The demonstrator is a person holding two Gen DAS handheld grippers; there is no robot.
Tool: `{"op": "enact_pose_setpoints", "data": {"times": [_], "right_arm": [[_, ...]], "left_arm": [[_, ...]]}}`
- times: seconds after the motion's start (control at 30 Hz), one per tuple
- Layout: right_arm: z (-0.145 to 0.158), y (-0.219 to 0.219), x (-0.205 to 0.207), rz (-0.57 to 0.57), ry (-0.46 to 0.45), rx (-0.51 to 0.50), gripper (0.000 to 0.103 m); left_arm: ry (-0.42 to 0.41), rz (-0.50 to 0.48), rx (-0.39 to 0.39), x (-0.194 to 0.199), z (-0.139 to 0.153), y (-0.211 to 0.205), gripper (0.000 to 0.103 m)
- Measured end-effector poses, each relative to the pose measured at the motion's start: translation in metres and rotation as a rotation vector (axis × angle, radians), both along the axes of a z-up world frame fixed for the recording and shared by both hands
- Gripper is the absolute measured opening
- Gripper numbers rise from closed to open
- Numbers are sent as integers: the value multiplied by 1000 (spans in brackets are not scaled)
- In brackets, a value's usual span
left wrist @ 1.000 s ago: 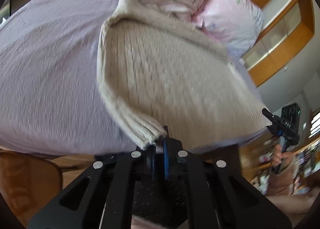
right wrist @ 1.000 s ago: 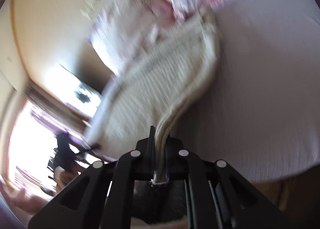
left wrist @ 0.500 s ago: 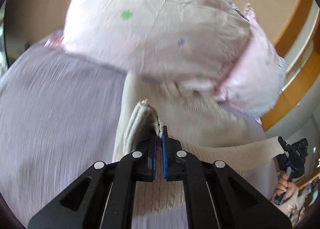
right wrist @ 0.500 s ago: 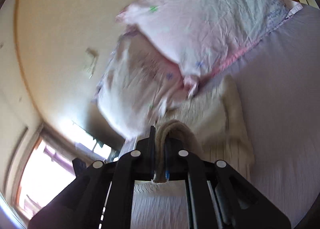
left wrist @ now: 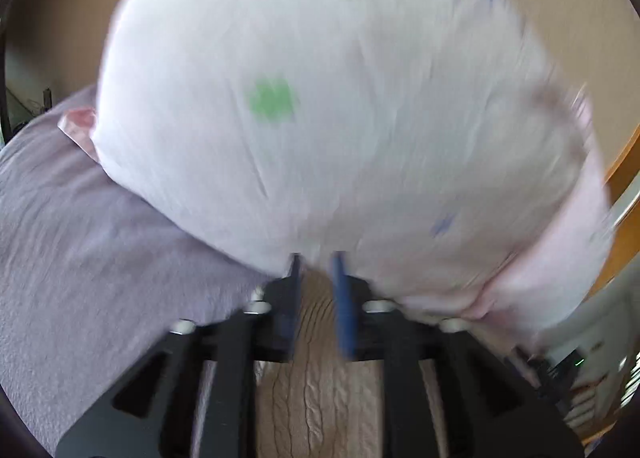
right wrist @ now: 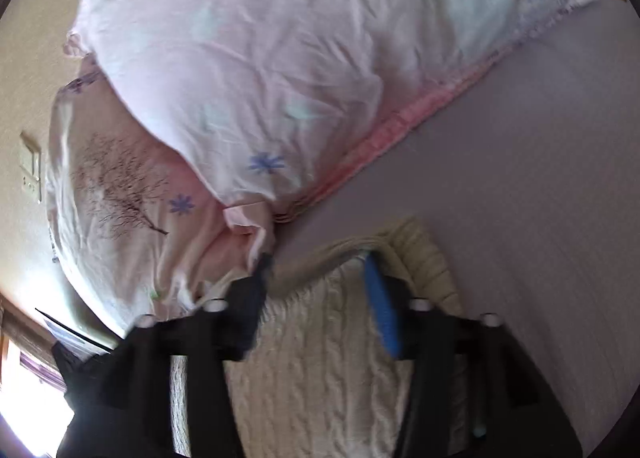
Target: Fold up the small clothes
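Note:
A cream cable-knit sweater (right wrist: 320,358) lies folded on the lilac bed sheet (right wrist: 540,177), its folded edge close to the pillows. It also shows in the left wrist view (left wrist: 316,390) under the fingers. My left gripper (left wrist: 318,262) is open, its tips against the pillow, holding nothing. My right gripper (right wrist: 316,262) is open wide above the sweater's far edge, empty.
Two pale pink flowered pillows (right wrist: 260,57) stand at the head of the bed, one large in the left wrist view (left wrist: 320,97). The sheet (left wrist: 80,258) spreads to the left. A beige wall with a switch (right wrist: 32,165) lies behind.
Both grippers carried the sweater's edge forward to the pillows, then opened and let it go. The sweater now lies doubled over.

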State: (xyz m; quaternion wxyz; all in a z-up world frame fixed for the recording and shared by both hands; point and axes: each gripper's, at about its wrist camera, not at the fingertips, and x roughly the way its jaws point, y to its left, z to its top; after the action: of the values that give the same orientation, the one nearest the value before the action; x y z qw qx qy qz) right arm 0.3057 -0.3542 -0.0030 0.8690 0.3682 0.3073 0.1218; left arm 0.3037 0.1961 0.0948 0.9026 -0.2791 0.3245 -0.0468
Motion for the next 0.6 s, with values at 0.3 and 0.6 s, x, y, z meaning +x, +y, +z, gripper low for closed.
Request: {"op": "enact_pose_setpoints", "data": {"times": [0.3, 0.6], "right_arm": [[23, 22, -42, 125, -155, -6, 82], [20, 16, -52, 172, -204, 45, 85]], "left_arm": [[261, -162, 63, -49, -55, -5, 66], [301, -154, -133, -55, -86, -9, 19]]}}
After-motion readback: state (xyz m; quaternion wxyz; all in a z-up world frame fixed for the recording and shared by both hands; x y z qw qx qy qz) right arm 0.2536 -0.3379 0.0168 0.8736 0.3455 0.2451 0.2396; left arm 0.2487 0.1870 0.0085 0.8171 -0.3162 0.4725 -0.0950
